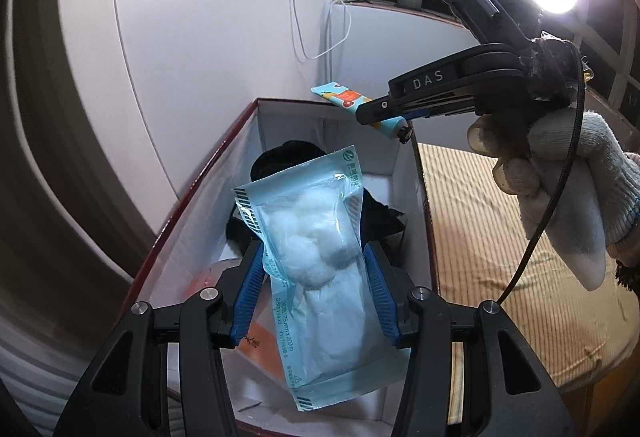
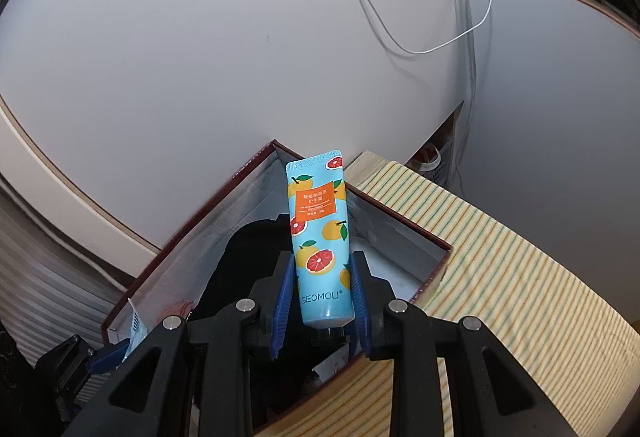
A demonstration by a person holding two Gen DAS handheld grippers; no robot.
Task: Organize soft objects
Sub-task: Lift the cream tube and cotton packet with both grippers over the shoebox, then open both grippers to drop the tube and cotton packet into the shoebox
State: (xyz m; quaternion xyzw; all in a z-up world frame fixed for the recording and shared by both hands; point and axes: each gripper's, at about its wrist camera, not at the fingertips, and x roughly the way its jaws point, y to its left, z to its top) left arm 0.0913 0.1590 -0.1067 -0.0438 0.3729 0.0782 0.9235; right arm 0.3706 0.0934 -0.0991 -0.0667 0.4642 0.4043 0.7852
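While both claws hang over the box [image 1: 404, 173], the left gripper [image 1: 316, 277] pinches the light, squashy cotton-wool pouch [image 1: 308, 249] mid-body, and the right gripper [image 2: 320, 293], at two o'clock, clamps the pliant hand-cream tube [image 2: 320, 237] near its cap.

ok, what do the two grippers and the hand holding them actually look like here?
Both grippers are matte black plastic frames with silver round bolts and ribbed blue pads on the jaws. The right gripper carries white "DAS" lettering, black tape wrapped at its rear and a thin black cable. The right hand wears a white knit glove, grubby at the fingertips, blue-stitched at the cuff.

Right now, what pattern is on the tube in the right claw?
Light blue tube printed with oranges and grapefruit slices, plus an orange label; clearest in the right wrist view.
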